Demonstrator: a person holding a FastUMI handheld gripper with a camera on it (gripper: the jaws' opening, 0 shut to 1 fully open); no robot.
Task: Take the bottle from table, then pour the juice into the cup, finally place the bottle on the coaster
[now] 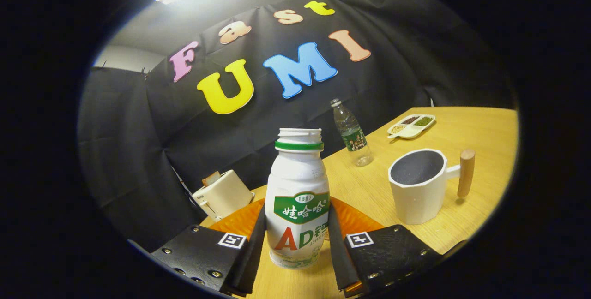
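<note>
Fingers of the gripper (298, 243) clamp the white bottle (298, 206) from both sides; it stands upright, open mouth up, above the orange coaster (355, 220) (contact unclear). Beyond, right, sits the cup (418, 186) on the table (480, 137).

Orange round coaster (240, 221): middle hidden behind the white plastic juice bottle with the green neck ring (298, 197) and the gripper (298, 248); only its side arcs show.
Juice bottle flanks: lower sides covered by the two fingers; contact cannot be told.
Cream toaster (223, 194): lower part cut off by the wooden table (475, 128) edge.
White faceted cup with wooden handle (418, 188): contents not discernible.
Divided white snack dish (412, 125): fillings too small to identify.
Clear plastic water bottle (352, 134): label too small to make out.
</note>
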